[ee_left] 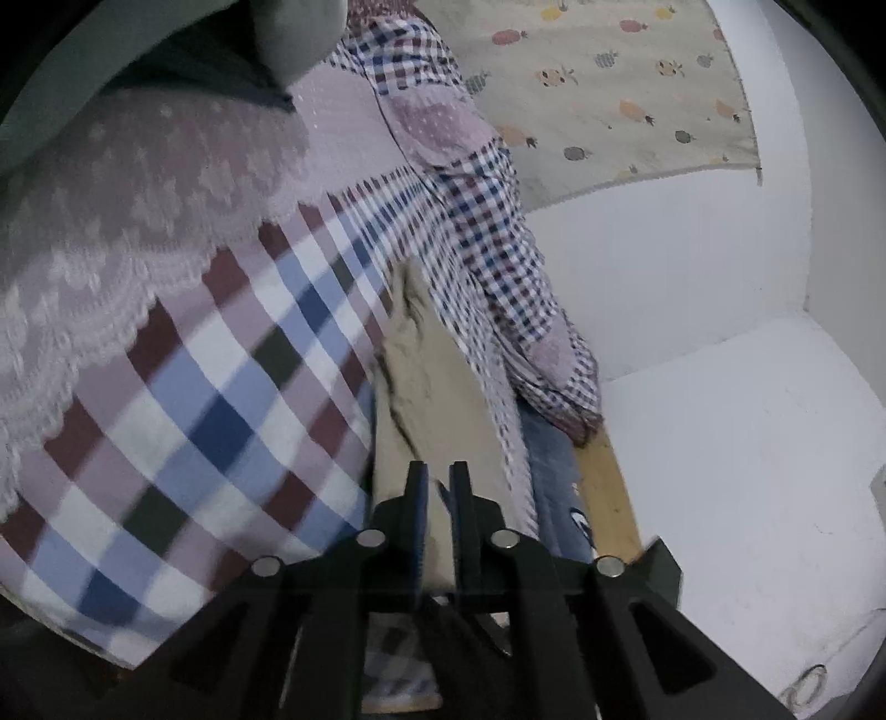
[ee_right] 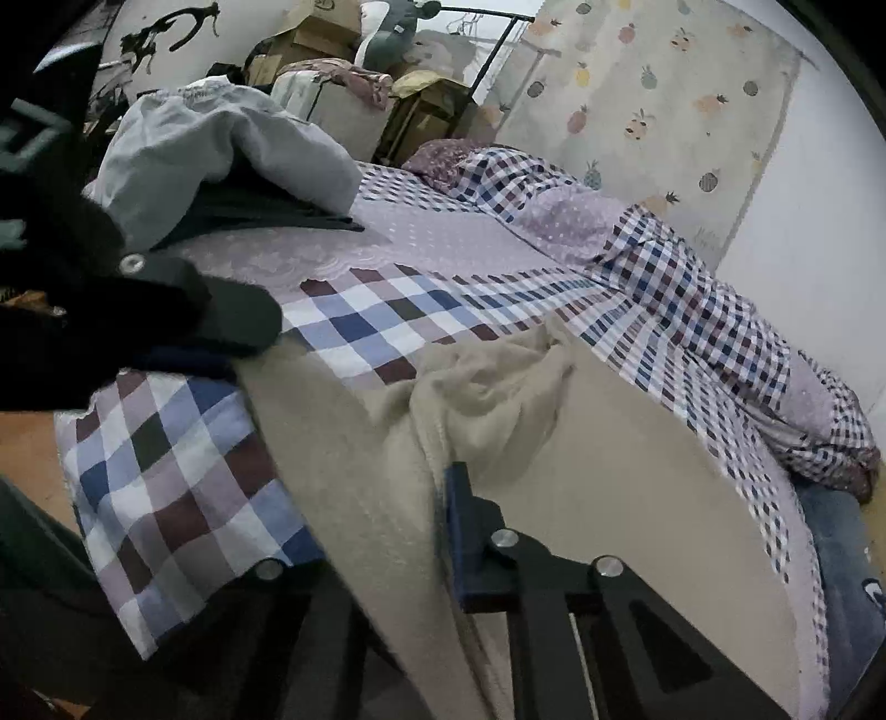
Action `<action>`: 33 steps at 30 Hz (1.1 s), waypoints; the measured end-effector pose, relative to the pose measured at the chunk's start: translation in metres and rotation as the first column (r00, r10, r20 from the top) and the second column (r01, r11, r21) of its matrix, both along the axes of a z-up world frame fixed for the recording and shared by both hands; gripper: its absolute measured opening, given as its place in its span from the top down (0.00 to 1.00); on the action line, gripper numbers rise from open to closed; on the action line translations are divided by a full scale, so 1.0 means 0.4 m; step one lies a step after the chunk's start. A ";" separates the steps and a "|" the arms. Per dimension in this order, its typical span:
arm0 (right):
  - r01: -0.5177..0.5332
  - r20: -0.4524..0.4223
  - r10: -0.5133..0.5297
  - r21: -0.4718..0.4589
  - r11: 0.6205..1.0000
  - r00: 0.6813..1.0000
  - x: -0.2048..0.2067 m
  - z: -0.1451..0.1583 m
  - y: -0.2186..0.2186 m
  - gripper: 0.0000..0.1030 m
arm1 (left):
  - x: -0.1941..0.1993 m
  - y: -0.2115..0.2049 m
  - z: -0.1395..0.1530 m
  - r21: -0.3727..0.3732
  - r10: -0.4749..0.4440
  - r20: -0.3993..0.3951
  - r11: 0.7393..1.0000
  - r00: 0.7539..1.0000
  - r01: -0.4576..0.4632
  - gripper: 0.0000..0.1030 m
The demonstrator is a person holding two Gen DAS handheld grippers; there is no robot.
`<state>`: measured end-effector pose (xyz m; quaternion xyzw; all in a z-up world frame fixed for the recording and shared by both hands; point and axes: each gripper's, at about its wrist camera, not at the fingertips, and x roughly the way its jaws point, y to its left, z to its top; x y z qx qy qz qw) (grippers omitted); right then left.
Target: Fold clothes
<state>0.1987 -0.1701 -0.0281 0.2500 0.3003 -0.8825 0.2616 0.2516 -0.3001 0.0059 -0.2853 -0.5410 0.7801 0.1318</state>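
both tongs are clamped on the edge of the beige garment (ee_right: 498,443) lying on the bed (ee_right: 354,321), left tongs (ee_left: 437,482), right tongs (ee_right: 443,498), apparently mid-fold; next, carry that edge across evenly.

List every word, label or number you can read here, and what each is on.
None can be read.
Cardboard boxes: dark marks, too blurred to read.
Blue cloth at the bed's end: a white mark, cut off and unreadable.
Pineapple curtain: pictures only, no writing.
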 end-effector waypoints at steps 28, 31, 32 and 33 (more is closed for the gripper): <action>0.039 0.127 0.001 -0.309 0.950 0.992 -0.027 0.132 0.132 0.95 | -0.782 0.036 -0.009 -0.291 -0.371 0.264 0.850 0.891 0.440 0.36; 0.041 0.141 0.006 -0.324 0.945 0.990 -0.027 0.131 0.138 0.95 | -0.817 0.054 -0.024 -0.338 -0.377 0.295 0.818 0.878 0.465 0.36; 0.042 0.144 0.007 -0.330 0.943 0.990 -0.029 0.132 0.140 0.95 | -0.827 0.058 -0.028 -0.347 -0.380 0.302 0.811 0.874 0.472 0.36; 0.043 0.147 0.008 -0.337 0.941 0.989 -0.031 0.133 0.143 0.95 | -0.837 0.060 -0.031 -0.354 -0.382 0.307 0.804 0.872 0.477 0.36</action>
